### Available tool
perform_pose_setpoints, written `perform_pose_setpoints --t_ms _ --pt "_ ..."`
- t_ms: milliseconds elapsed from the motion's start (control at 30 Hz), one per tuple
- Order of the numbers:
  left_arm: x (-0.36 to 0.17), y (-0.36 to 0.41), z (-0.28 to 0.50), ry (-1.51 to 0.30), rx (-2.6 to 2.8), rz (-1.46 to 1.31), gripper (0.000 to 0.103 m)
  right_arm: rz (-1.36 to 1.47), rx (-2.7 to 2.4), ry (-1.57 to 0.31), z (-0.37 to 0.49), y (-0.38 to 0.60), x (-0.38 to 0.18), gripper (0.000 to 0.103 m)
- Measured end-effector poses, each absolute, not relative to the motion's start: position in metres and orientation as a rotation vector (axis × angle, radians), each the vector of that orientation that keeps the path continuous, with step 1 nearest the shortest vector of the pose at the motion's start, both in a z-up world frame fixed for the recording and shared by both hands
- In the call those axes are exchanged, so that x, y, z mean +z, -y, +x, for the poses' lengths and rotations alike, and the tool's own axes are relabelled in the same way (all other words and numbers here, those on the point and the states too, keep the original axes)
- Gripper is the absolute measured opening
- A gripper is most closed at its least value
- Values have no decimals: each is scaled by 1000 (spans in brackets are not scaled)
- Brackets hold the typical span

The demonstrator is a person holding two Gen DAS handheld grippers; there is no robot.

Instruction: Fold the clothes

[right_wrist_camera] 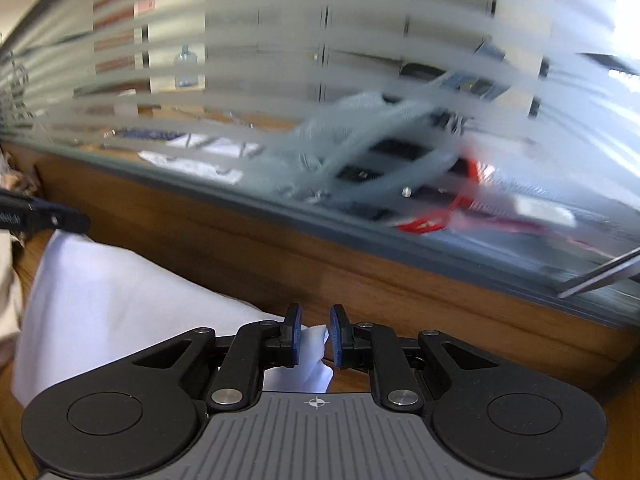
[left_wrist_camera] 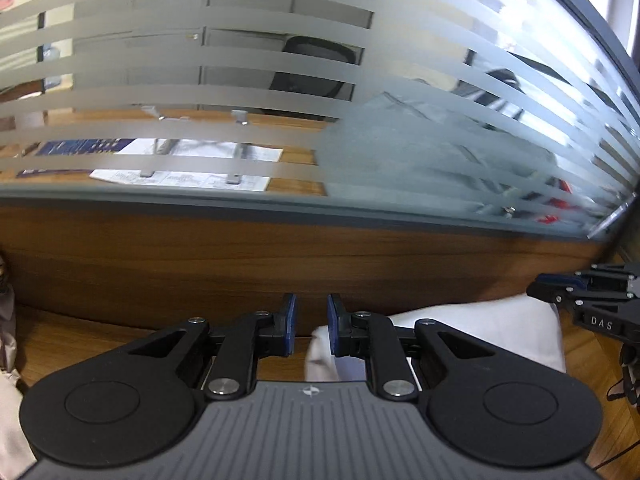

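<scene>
Both tongs stand spread, each with a bunched edge of the white cotton garment (right_wrist_camera: 120, 304) lying between its blue pads but not pinched. The left tongs (left_wrist_camera: 311, 330) sit at lower centre of their frame, the right tongs (right_wrist_camera: 314, 338) likewise; the garment spreads across the brown wooden table (left_wrist_camera: 80, 344) between them. This looks like a grasp before a fold: next, close on both edges. The frosted striped glass partition (left_wrist_camera: 280, 80) rises close ahead, limiting forward reach.

A wooden partition (left_wrist_camera: 280, 256) topped by striped glass (left_wrist_camera: 280, 80) walls off the desk's far side just ahead; open desktop (left_wrist_camera: 80, 340) lies left of the white garment (left_wrist_camera: 480, 332); pinkish cloth (left_wrist_camera: 8, 320), seemingly, crowds the far left edge.
</scene>
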State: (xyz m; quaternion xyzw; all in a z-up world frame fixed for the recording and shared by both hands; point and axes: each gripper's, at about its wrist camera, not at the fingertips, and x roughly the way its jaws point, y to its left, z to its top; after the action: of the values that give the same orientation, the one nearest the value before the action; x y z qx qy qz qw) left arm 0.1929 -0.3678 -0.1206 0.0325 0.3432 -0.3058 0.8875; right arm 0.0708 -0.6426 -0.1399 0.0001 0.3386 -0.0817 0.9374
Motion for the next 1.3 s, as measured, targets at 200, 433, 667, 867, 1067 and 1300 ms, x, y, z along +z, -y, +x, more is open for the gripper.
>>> perform_pose_setpoints --t_ms 200,433,667,867,1067,1300 --pt "-98 353 169 -713 -658 121 27 -18 -189 -679 51 641 -118 21" --pt "-84 368 131 -743 -713 127 29 22 -137 -720 26 622 -96 25" --pt "-90 421 118 -735 -757 197 29 12 -91 -753 53 597 -116 34" --pt "-121 443 145 -770 -741 214 29 43 -111 -776 86 604 -148 34" --pt "-150 444 175 -811 -709 174 30 90 -120 -793 108 617 -172 38" --pt "-154 435 196 -822 -661 59 33 151 -137 -798 118 625 -184 46"
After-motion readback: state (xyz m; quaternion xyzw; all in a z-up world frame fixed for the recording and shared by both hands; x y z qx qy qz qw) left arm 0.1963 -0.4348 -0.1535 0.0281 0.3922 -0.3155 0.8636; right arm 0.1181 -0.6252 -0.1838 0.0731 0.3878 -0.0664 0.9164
